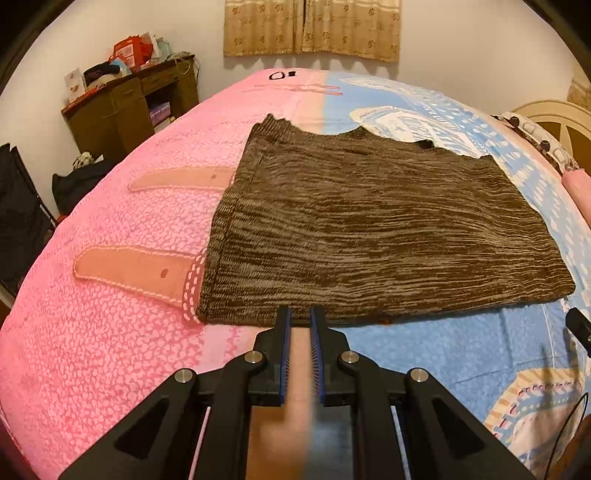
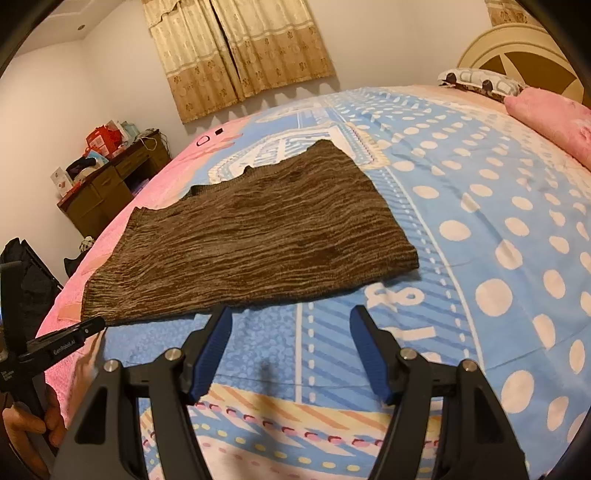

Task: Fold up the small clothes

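A brown striped knit garment lies flat on the pink and blue bedcover. My left gripper is shut, with only a narrow slit between its blue pads. Its tips rest at the garment's near hem, left of the middle, and I cannot tell whether they pinch any cloth. The right wrist view shows that same left gripper at the hem's left end. My right gripper stands open over the blue cover, just short of the near hem, with nothing between its fingers.
A cluttered wooden desk stands past the bed's far left. Curtains hang on the far wall. Pillows and a headboard are at the right. A hand holds the left gripper's handle.
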